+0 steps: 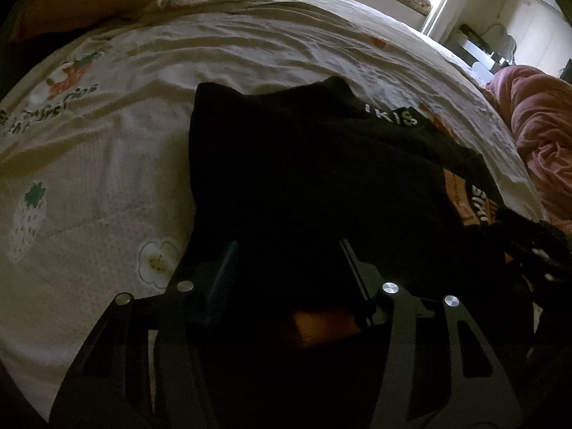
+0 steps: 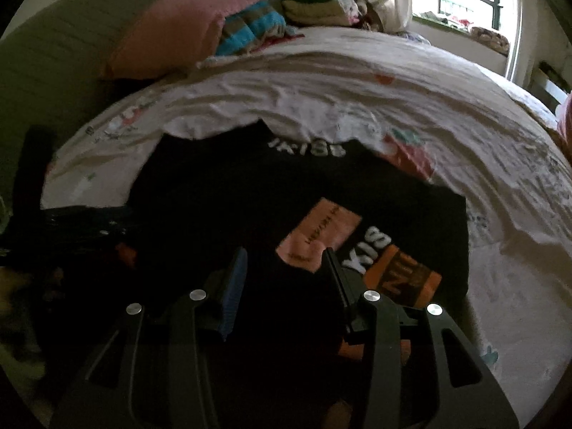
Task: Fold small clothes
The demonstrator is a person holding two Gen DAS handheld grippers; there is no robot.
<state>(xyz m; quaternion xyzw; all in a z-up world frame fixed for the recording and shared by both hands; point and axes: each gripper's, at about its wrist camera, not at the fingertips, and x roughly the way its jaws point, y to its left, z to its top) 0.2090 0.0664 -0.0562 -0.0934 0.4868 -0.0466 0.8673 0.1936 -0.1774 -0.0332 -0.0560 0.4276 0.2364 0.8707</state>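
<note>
Black shirt (image 2: pixel 250 193) lies on the sheet (image 2: pixel 357 82), looks partly folded, more folds left imo. My left gripper (image 1: pixel 286 250) and right gripper (image 2: pixel 286 257) are both spread over it, gripping nothing.

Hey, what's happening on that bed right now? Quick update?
Left claw and right claw both open over the black garment. Garment spread on the bedsheet, partly folded. Nothing blocking.

Left gripper (image 1: pixel 287 250) is matte black metal with round silver screws. Right gripper (image 2: pixel 284 255) matches. Each has one blue ribbed finger pad.
</note>
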